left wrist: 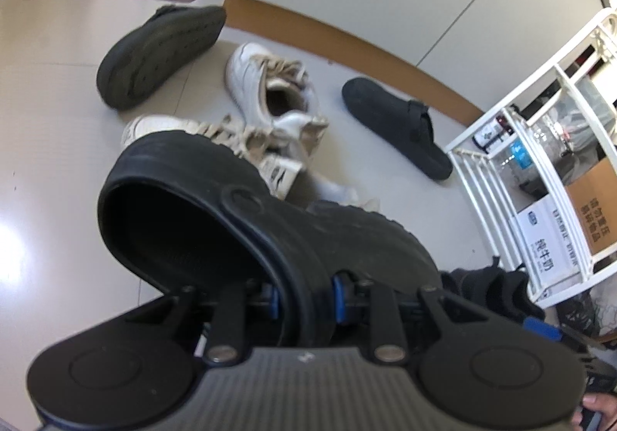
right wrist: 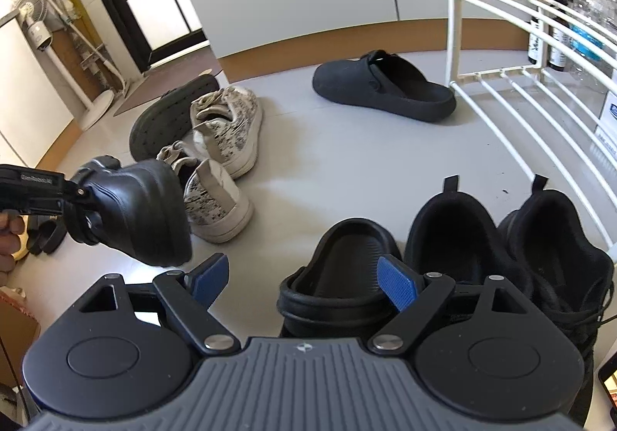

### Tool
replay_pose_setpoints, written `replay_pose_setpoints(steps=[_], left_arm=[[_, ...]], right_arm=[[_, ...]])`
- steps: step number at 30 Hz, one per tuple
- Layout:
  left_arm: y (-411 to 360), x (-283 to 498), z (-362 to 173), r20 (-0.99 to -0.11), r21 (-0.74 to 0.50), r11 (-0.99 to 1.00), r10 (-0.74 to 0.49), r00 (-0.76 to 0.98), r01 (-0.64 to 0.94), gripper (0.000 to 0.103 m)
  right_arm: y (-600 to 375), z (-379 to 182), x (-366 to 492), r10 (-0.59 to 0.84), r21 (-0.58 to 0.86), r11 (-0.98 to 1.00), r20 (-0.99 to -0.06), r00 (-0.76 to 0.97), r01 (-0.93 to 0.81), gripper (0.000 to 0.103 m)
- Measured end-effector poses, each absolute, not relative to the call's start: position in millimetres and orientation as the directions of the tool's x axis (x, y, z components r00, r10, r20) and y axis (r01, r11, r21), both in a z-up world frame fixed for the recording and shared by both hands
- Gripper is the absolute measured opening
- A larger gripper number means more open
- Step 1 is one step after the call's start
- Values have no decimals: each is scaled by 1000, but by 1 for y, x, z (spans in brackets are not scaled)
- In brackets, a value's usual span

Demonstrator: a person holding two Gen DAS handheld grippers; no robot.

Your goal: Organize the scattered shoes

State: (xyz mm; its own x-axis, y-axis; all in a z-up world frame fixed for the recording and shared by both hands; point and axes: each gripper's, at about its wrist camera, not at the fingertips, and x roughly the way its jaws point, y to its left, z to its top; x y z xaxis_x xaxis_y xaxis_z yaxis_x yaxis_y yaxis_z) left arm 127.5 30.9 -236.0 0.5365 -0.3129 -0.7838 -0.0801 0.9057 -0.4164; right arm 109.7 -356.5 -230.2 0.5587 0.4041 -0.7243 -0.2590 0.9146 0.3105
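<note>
**Operator:** State the condition of both tongs and the position of the carried shoe.

**Technician:** The left tongs (left wrist: 304,296) are clenched on the rim of a black clog (left wrist: 246,222), which hangs clear of the floor (right wrist: 347,168). In the right wrist view that clog (right wrist: 142,211) is at the left edge, toe-down and tilted. The right tongs (right wrist: 304,280) stand released, nothing between the pads, above a row by the white rack (right wrist: 540,91): a matching clog (right wrist: 339,276), then two black sneakers (right wrist: 455,230), heels toward the camera.

**Operator:** Failure modes from here?

**Technician:** In my judgement, three. First, the grip is on a thin, flexible rim only, so a quick swing could let the clog pivot or slip. Second, setting it down beside its mate with the released right tongs hovering there risks a collision, or nudges the row out of line. Third, the patterned sneakers (right wrist: 223,130) lie just beside the travel path and could be clipped.

**Operator:** Farther out?

**Technician:** A dark slip-on (right wrist: 385,87) lies alone near the wall, and another dark shoe (right wrist: 169,114) lies sole-up, touching the sneakers.

**Operator:** What cannot be confirmed?

**Technician:** The left pads are hidden behind the clog rim. The placed shoes' toes are cut off by the right tongs' body. A dark item at the left edge, under the hand (right wrist: 11,230), is too obscured to identify.
</note>
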Motion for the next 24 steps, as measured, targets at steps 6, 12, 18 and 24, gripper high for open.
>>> replay_pose_setpoints(steps=[6,12,18,24], left_arm=[[32,123,-257,-805,-430,896,-327,495,-107,26],[25,128,-264,-803,-447,888,-345,486,-108,26],[11,124,-271,-804,-450,888,-356,476,-97,26],[4,114,-286,-818,-449,887,-361,448,-105,26]], right_arm=[[-351,-232,109,408,309,913,-729,549,-268,88],[-346,-233,109,410,307,911,-733,542,-274,88],[-345,-235,108,413,310,910,-735,537,-275,88],[-345,-237,106,415,313,909,-739,530,-276,88]])
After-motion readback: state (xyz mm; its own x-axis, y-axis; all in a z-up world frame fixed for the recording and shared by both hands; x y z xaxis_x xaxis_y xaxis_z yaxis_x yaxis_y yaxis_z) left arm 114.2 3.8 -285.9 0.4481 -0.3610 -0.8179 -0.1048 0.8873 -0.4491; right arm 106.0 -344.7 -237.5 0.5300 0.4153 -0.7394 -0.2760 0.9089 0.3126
